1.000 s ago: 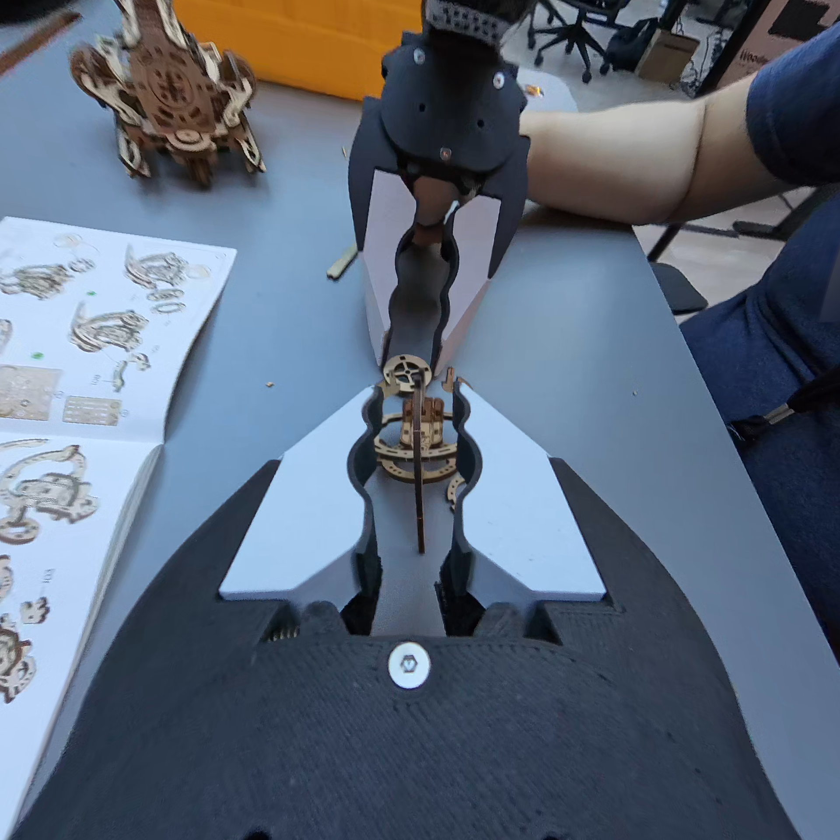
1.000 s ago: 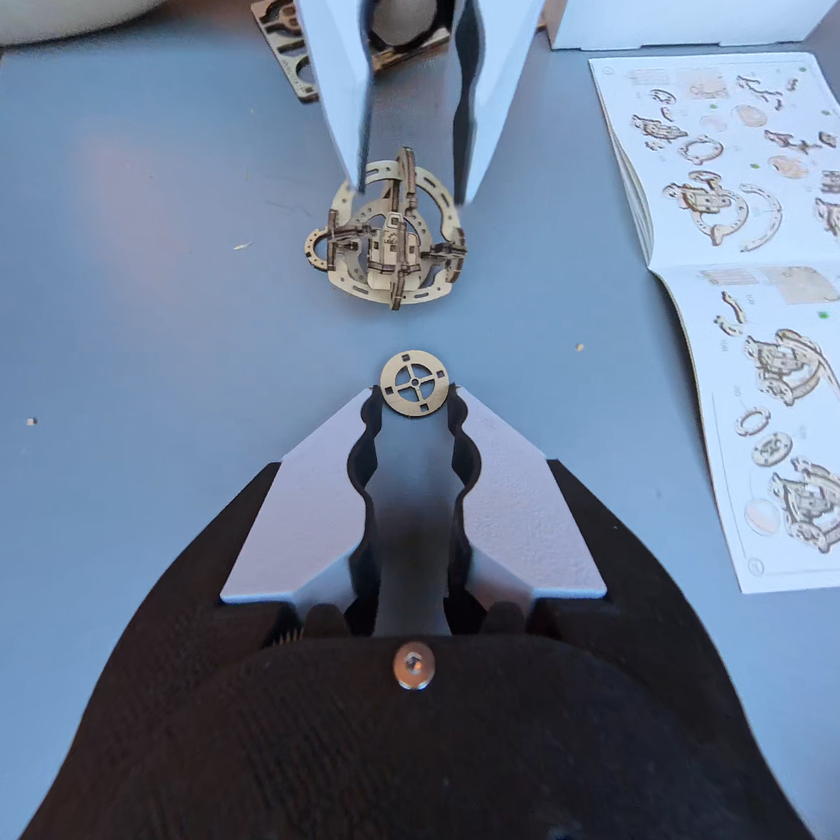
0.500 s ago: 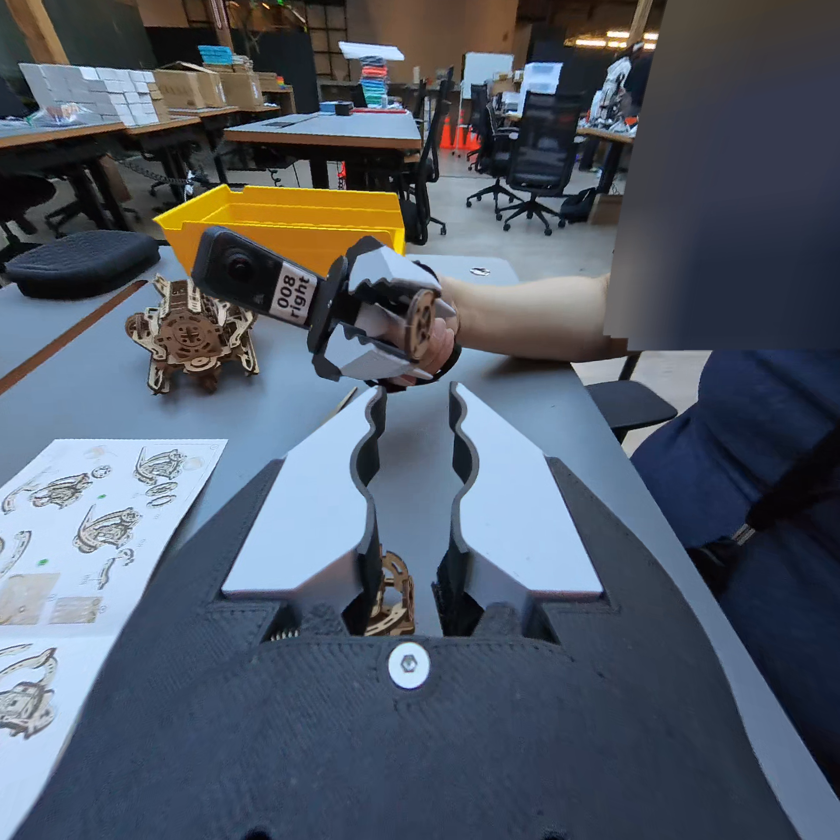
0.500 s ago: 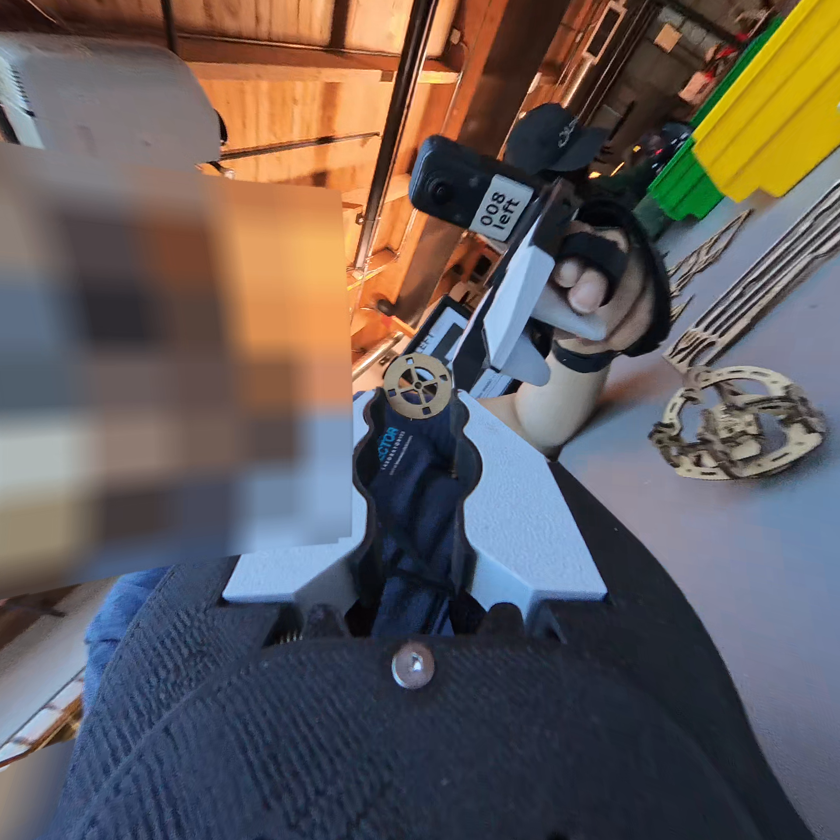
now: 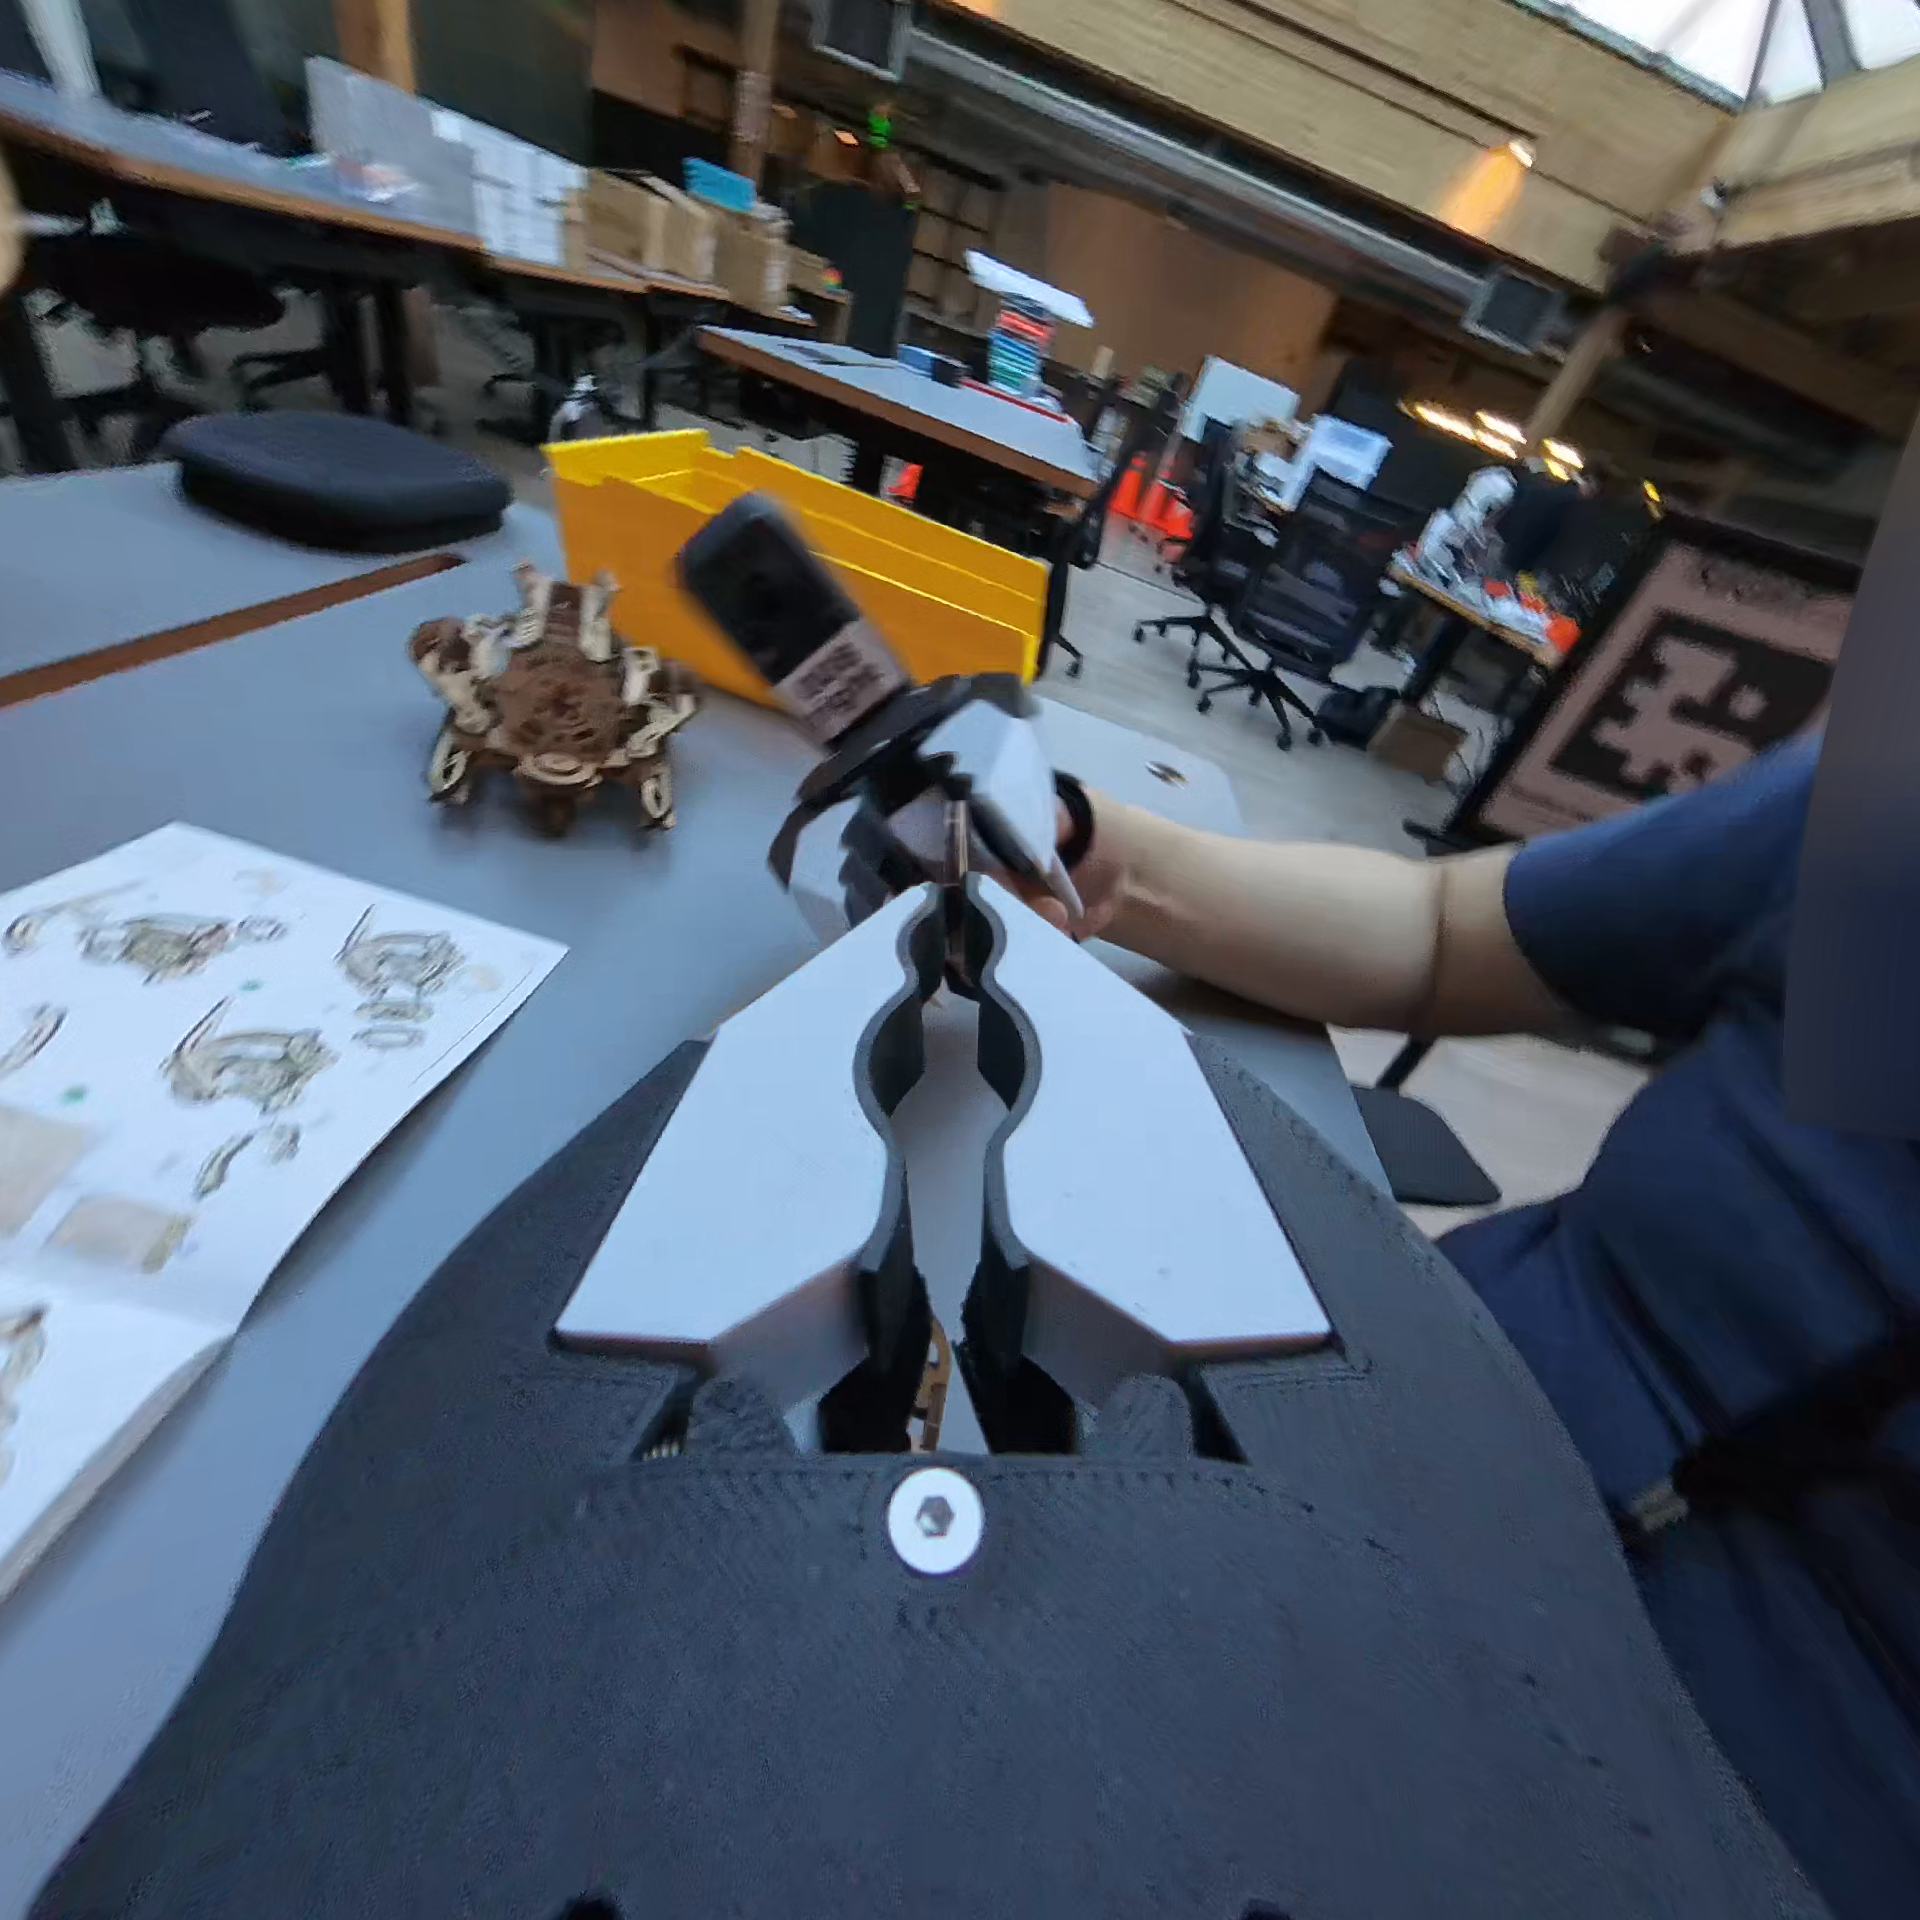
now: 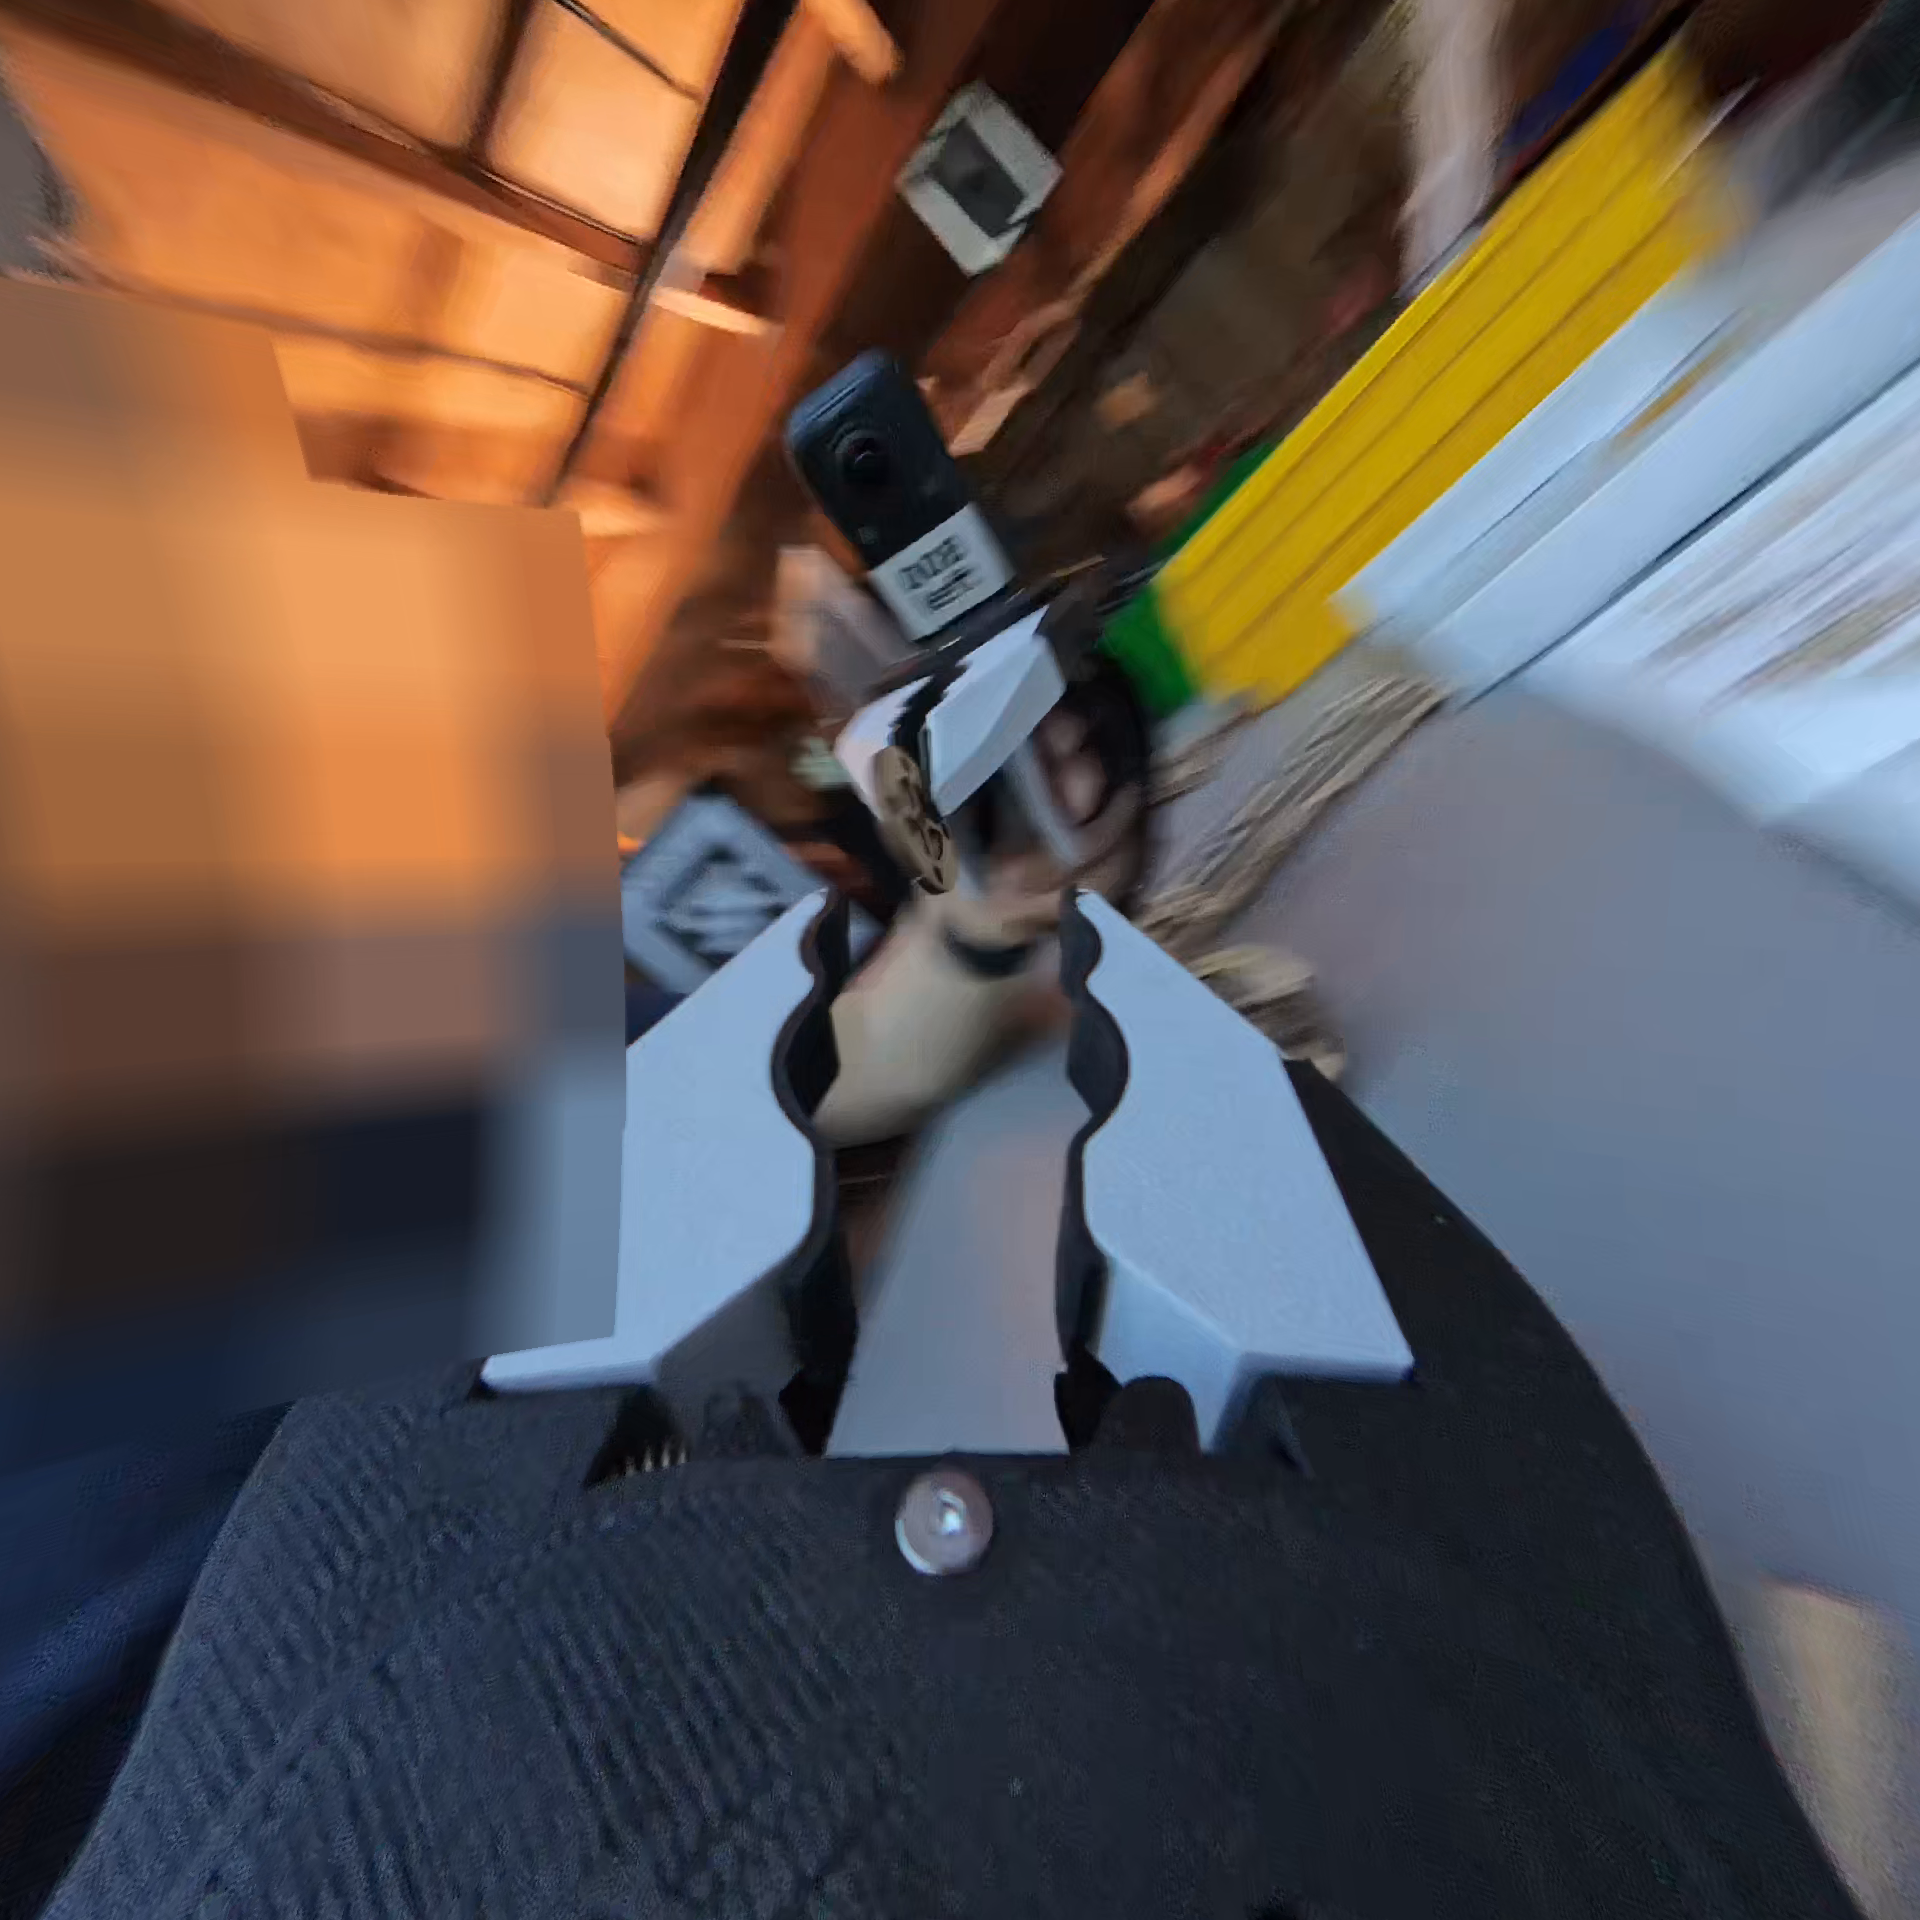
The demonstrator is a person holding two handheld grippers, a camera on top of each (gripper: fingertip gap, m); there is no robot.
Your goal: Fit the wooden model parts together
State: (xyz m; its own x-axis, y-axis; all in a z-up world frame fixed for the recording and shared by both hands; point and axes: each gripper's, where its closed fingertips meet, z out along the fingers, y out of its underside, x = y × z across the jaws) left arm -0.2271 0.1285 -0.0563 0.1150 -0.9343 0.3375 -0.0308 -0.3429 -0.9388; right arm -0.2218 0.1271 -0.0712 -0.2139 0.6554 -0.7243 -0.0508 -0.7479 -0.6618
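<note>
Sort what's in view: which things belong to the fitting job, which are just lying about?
In the job: small round wooden disc, pinched in the left gripper; open right gripper; white illustrated instruction booklet.
Lying about: finished brown wooden model; yellow plastic bin; black padded cushion.

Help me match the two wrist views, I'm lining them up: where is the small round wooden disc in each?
Left wrist view: the disc shows edge-on, just above centre, at this view's own fingertips.
Right wrist view: the disc shows its face, above centre, blurred.
Shared landmark: the left gripper pinching it.
</note>
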